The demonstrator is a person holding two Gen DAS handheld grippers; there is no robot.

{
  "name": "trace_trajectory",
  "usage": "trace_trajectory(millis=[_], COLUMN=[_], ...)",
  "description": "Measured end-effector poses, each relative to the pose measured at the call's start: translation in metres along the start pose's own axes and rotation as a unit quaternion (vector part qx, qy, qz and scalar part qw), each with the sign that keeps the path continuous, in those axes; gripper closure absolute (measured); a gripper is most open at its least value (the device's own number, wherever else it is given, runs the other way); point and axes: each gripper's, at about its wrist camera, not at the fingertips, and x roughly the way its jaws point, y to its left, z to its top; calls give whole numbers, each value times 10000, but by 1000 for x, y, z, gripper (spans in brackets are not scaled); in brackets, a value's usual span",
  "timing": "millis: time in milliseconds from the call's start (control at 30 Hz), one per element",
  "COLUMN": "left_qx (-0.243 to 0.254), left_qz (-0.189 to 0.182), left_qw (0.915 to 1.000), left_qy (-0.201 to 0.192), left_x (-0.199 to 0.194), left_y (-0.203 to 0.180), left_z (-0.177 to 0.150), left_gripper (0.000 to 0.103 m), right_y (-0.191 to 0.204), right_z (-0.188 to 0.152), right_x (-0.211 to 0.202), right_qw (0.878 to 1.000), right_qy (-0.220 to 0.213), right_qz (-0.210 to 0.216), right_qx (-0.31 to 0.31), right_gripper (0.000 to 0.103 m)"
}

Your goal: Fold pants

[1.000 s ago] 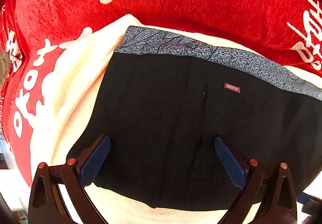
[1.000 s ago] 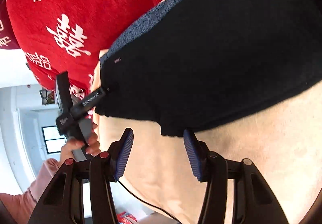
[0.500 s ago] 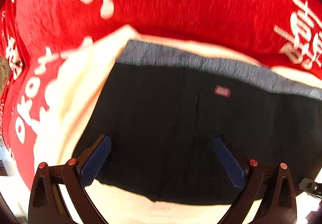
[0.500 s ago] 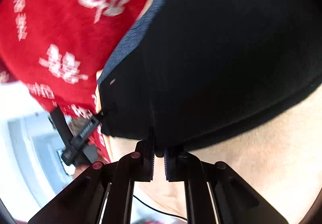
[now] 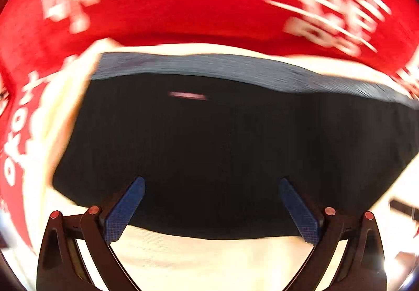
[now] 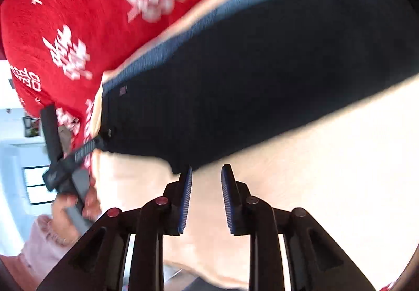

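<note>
The folded black pants (image 5: 222, 149) fill the frame's centre on the cream cloth (image 5: 209, 257); my left gripper (image 5: 212, 208) and right gripper (image 6: 205, 199) both hover with jaws spread, empty; next I judge another fold needs an edge pinch

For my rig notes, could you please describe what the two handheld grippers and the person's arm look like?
Both the left gripper and the right gripper have black angular linkage frames, red pivot caps and blue textured finger pads. The person's hand shows a pale pink frilled cuff.
</note>
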Motion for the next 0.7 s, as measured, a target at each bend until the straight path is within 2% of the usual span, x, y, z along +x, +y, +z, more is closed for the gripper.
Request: trace_trajectory(millis=[100,133,167,200,233,300,367,433,500,700], left_qx=[105,110,183,212,212,156,179,339,439,597], left_qz=[-365,-338,-63,53,111,91,179,296,328,125], left_qw=[9991,9990,9994,9997,9997,9995,9986,9976,9969,9951], left_qy=[192,275,304,148,98,275,454,523,557,779], left_x=[21,30,39,38,36,34,29,19,7,-25], left_y=[-44,-53,-62,-66,-67,-63,-59,-60,-65,-105], left_z=[-7,-10,-14,-17,-18,-18,-17,-19,-23,-35], left_gripper=[0,0,0,0,0,0,0,0,0,0], right_y=[-22,-30,-43,-49,-59,-77,-90,-101,-108,-133], right_z=[24,28,28,28,25,14,-4,-21,-39,-88], right_x=[-5,-2,1,0,-6,-19,-30,-40,-49,-80], right_qw=[9990,9985,9978,9984,9984,9962,9949,9935,9913,9866], right_qy=[-246,-192,-142,-144,-176,-181,-60,58,210,289], right_qz=[-360,-516,-634,-490,-309,-262,-387,-243,-226,-182], right_qx=[70,71,110,228,445,807,927,1107,1277,1596], right_gripper=[77,77,81,89,90,89,79,79,74,67])
